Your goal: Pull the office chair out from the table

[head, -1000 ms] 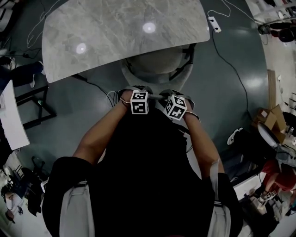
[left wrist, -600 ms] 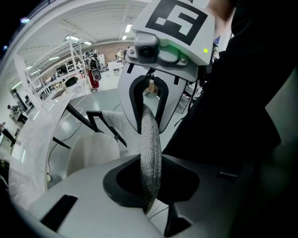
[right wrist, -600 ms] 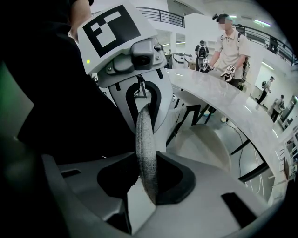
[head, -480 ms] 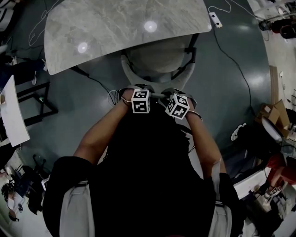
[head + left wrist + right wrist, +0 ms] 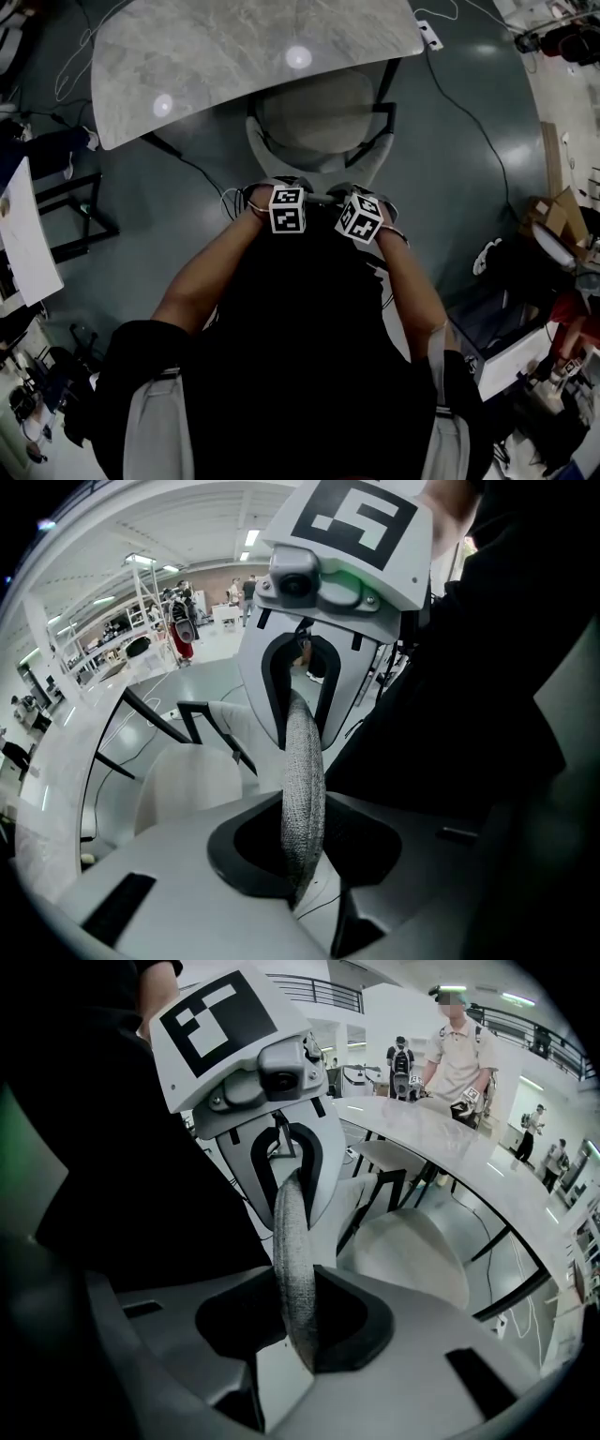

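Observation:
The office chair's pale grey seat (image 5: 319,117) sticks out from under the marble table (image 5: 216,56). Both grippers clamp the top edge of its backrest (image 5: 323,195), side by side. My left gripper (image 5: 278,192) is shut on the grey fabric rim (image 5: 303,789), which runs up between its jaws (image 5: 300,874). My right gripper (image 5: 361,197) is shut on the same rim (image 5: 295,1269), a hand's width to the right (image 5: 298,1354). Each gripper view shows the other gripper's marker cube at the far end of the rim. My dark torso hides the lower backrest.
A white power strip (image 5: 428,35) and its cable lie on the floor behind the table's right corner. A black frame (image 5: 70,211) and a white board (image 5: 23,248) stand at the left. A cardboard box (image 5: 553,220) sits right. A person (image 5: 459,1044) stands beyond the table.
The table has slid further away at the top of the head view and more of the seat shows from under it. Both grippers keep their hold on the backrest.

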The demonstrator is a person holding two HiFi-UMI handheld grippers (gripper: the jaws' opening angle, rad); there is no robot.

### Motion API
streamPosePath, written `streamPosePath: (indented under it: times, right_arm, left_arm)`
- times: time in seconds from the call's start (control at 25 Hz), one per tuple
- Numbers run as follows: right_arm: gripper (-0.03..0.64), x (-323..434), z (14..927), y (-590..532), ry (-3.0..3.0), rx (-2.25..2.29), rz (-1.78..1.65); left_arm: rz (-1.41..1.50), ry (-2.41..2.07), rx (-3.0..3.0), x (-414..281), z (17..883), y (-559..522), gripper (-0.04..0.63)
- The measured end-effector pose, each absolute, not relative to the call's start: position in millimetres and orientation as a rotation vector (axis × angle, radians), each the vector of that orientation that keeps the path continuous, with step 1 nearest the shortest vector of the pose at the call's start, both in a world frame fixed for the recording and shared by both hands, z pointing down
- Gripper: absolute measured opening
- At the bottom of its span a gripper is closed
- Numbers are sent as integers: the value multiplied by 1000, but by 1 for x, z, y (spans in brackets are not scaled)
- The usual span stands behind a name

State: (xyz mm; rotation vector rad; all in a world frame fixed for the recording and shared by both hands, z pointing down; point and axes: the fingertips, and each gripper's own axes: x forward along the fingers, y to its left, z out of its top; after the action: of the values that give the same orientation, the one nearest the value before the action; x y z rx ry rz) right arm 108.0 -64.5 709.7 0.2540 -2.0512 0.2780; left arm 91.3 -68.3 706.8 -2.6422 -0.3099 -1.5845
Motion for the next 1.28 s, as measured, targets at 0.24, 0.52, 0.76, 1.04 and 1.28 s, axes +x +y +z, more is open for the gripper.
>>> streamPosePath:
  times: [0.24, 0.52, 0.76, 1.04, 1.28]
  right_arm:
    - [107, 87, 709, -41, -2047, 304, 309]
    - [107, 78, 710, -16, -2044, 357, 299]
    - [107, 72, 710, 8, -2039, 368, 305]
    - [107, 64, 712, 36, -2052, 358, 318]
    - [107, 65, 713, 58, -2062, 348, 305]
  left_arm:
    - [-1581, -347, -2627, 69, 707, -45, 86]
    - [-1559, -365, -2617, 61, 707, -20, 86]
    - [-1552, -389, -2609, 56, 707, 4, 86]
    - [-1565, -413, -2606, 47, 709, 31, 86]
    - [-1585, -408, -2616, 48, 711, 55, 87]
